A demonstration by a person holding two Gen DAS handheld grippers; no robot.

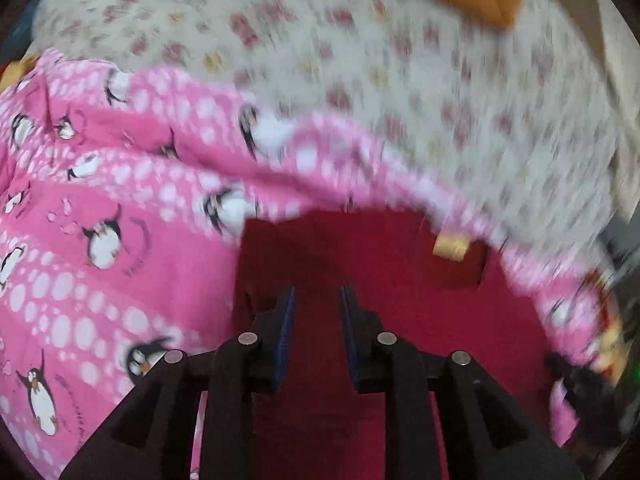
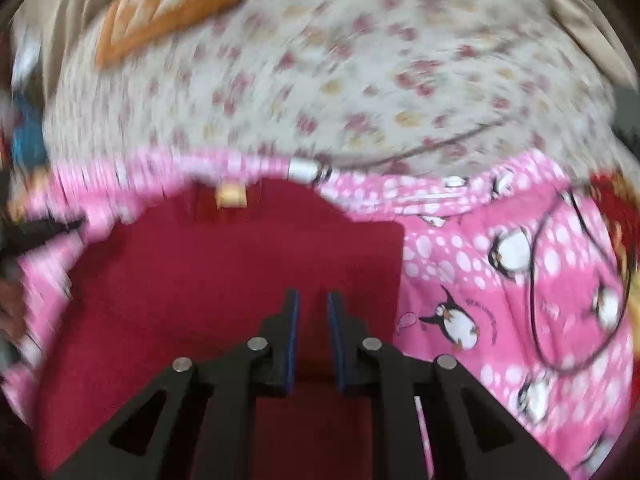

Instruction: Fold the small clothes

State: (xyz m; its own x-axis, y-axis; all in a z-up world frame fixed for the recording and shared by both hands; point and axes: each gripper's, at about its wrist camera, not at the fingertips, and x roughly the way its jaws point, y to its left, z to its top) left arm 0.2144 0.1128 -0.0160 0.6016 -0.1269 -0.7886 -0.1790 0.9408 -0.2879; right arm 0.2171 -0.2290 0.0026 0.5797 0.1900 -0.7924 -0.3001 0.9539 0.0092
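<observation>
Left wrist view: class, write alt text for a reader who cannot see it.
The left gripper, jaws apart and empty, hangs over a dark red garment lying on a pink penguin-print blanket, with a blurred floral sheet beyond.

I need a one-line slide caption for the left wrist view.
Left gripper, jaws apart, over a dark red garment lying on pink penguin-print cloth.

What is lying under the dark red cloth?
The dark red cloth lies on the pink penguin blanket, which shows around its edges. Farther back is a floral sheet. Whatever lies directly beneath the red cloth is covered.
</observation>
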